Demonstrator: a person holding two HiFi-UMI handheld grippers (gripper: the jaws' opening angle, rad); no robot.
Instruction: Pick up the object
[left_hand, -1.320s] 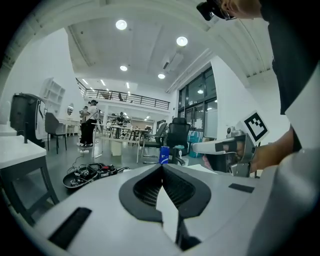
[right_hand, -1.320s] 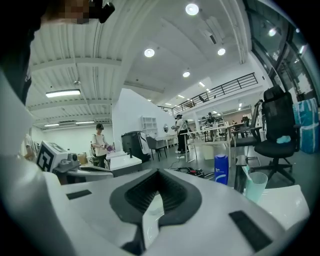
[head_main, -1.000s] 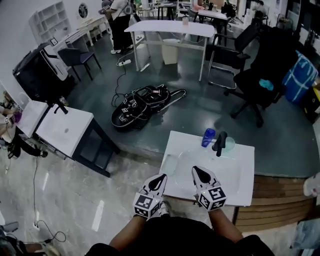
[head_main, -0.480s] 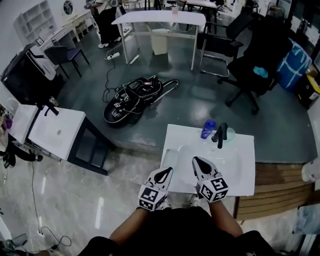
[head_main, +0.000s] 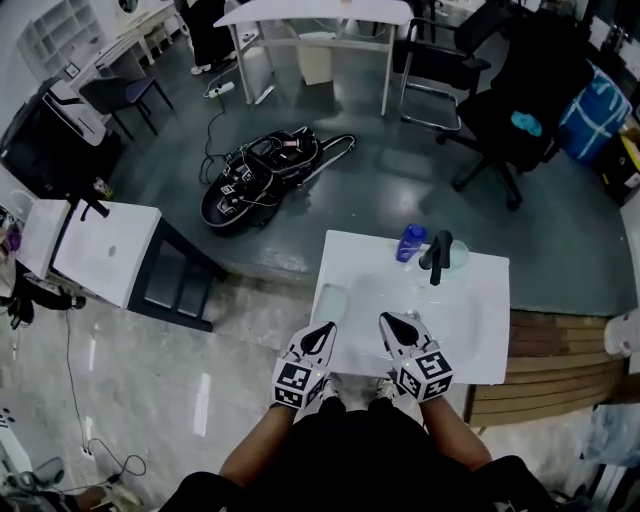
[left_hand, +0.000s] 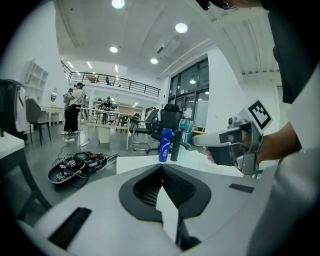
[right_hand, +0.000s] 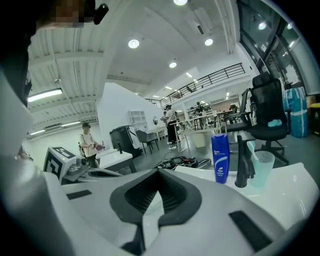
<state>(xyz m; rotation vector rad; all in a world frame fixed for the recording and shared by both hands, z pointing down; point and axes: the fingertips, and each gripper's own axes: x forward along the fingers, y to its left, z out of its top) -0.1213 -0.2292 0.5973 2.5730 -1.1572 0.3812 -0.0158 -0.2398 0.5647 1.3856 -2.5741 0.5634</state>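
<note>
Holding my left gripper (head_main: 322, 333) and right gripper (head_main: 388, 322) both clenched empty, I should spread the right jaws before reaching the blue shampoo bottle (right_hand: 220, 157), upright well ahead, just left of the black faucet (right_hand: 242, 162).

blue bottle (head_main: 410, 243) upright beside black faucet (head_main: 437, 256)

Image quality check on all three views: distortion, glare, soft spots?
Head view: strong fisheye bowing at the edges, light streaks glaring on the glossy floor, otherwise sharp. Left gripper view: black round vignette, the near left tongs look soft, the blue bottle is crisp. Right gripper view: same vignette, ceiling lights blown out, bottle label readable-sharp.
</note>
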